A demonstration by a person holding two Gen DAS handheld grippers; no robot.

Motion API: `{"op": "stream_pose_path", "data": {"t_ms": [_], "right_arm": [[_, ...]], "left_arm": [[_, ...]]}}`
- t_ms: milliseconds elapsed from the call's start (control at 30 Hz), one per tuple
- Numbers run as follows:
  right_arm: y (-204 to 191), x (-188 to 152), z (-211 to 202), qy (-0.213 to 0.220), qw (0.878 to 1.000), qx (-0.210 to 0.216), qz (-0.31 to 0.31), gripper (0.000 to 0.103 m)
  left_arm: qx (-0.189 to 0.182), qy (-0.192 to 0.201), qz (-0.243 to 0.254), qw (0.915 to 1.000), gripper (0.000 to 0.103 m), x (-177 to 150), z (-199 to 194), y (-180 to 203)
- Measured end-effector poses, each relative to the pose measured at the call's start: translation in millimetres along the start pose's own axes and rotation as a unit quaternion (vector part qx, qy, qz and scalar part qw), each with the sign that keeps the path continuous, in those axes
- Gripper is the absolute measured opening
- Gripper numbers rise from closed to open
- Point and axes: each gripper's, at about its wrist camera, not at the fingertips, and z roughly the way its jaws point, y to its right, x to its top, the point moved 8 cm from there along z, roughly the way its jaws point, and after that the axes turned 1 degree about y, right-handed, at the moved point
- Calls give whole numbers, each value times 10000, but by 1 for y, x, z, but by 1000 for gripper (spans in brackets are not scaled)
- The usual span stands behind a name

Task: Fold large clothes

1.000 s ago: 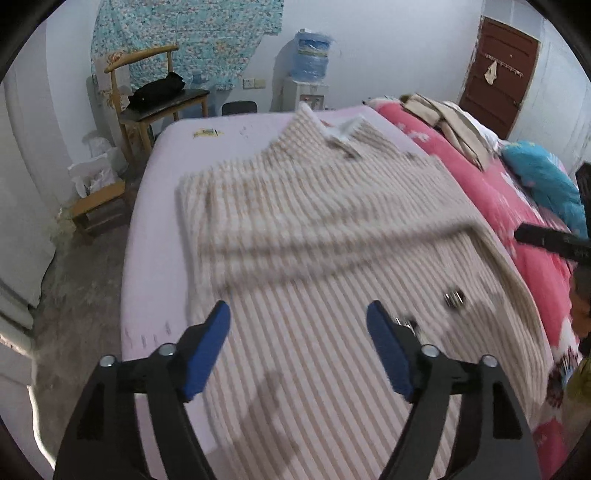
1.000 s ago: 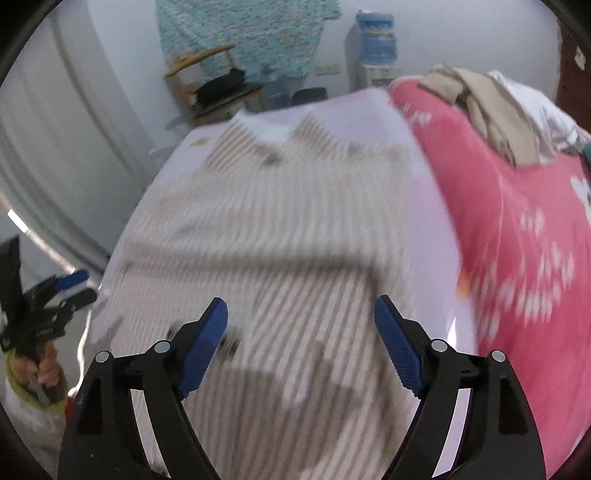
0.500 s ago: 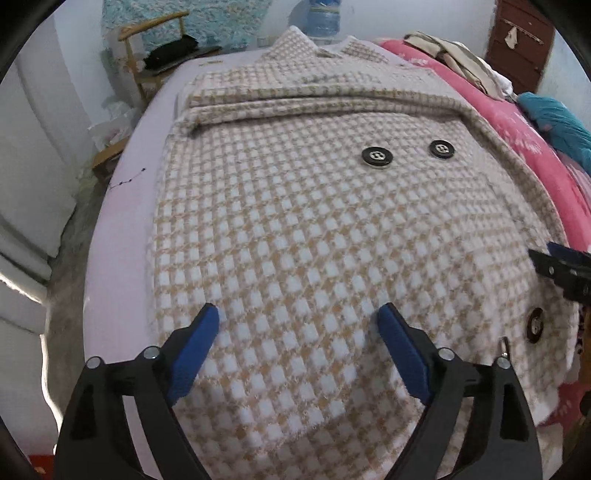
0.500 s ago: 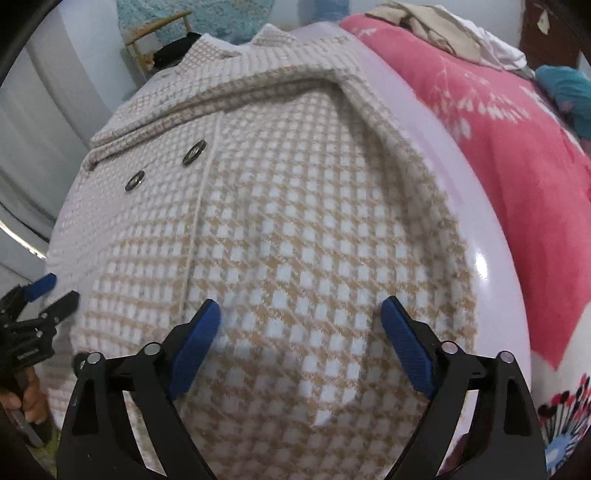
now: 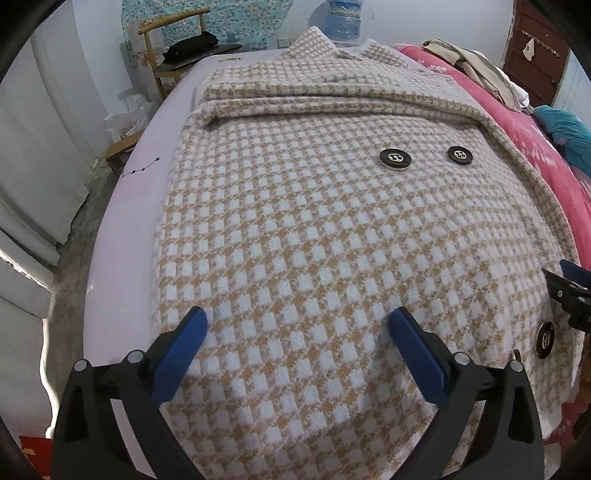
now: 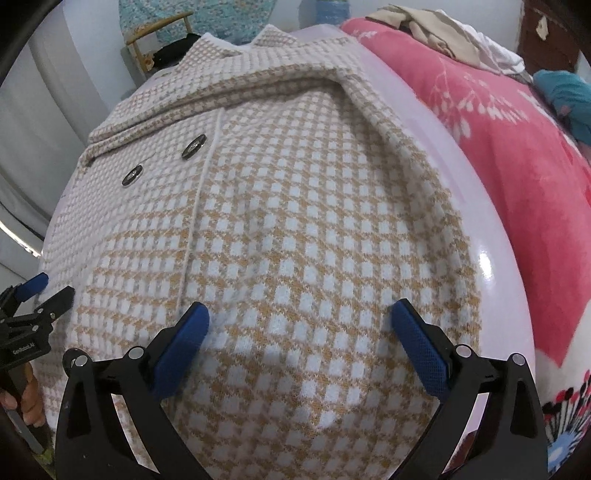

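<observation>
Left gripper [image 5: 297,325]: jaws opening wide, nothing gripped, poised over the coat's near part.
Right gripper [image 6: 301,319]: jaws opening wide, holding nothing, above the coat.
Coat [image 5: 332,229]: checked tan-and-white, spread flat on lilac bed [image 5: 122,229], collar far.
Open room: bare sheet strip beside pink quilt [image 6: 517,155].

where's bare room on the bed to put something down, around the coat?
Free: the lilac sheet strip between the houndstooth coat and the bed's left edge; a narrower strip between coat and pink quilt. Crowded: the coat fills the middle under the opening left gripper and right gripper; clothes pile tops the quilt.
</observation>
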Motion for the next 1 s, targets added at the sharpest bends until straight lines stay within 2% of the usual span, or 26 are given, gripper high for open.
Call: {"op": "stream_pose_path", "data": {"t_ms": [1000], "right_arm": [[6,-2,-3,-192,9998,32,93,95]], "left_arm": [[15,15,-5,10000,97,0,0,1]]}}
